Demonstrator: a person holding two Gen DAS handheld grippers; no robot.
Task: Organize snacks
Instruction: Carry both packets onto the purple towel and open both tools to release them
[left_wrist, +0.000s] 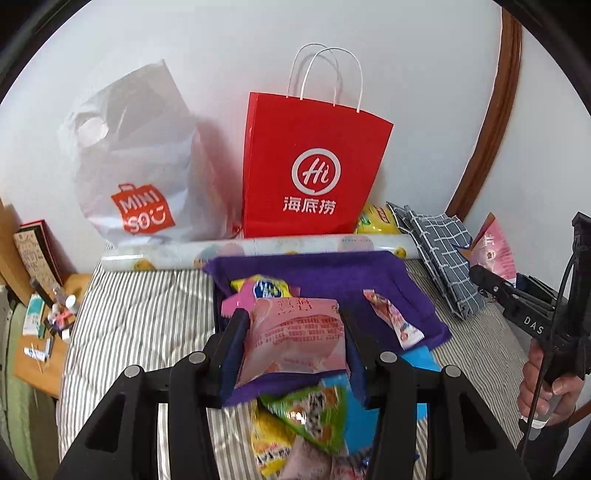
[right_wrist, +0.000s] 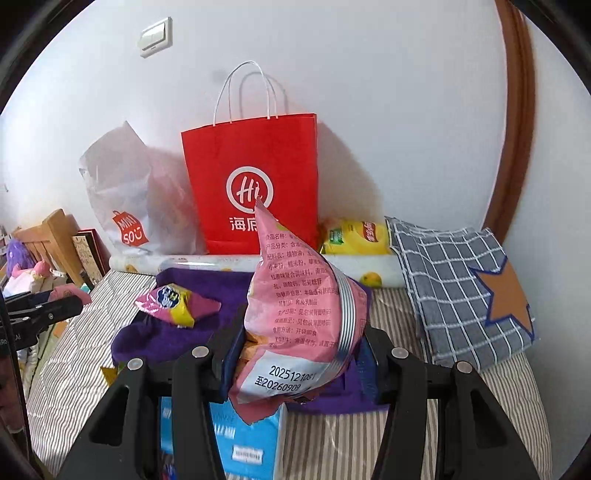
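**Two pink snack packets lifted over the bed**

On the left, our left gripper (left_wrist: 293, 332) holds a pale pink snack packet (left_wrist: 295, 338), its long axis running away from the camera, its printed top edge toward the wall. The jaws pinch it from both sides above the purple cloth (left_wrist: 332, 275). Below it lie a green packet (left_wrist: 314, 413) and a yellow one (left_wrist: 267, 443) on the striped bed (left_wrist: 140, 314).

On the right, our right gripper (right_wrist: 299, 354) clamps a pink crimped packet (right_wrist: 295, 306) near its lower, dated end; it stands upright, its corner pointing up in front of the red paper bag (right_wrist: 255, 177). A white plastic bag (right_wrist: 122, 206) stands left of the red one, a checked cloth (right_wrist: 450, 288) to the right, and a blue box (right_wrist: 247, 443) lies under the jaws.
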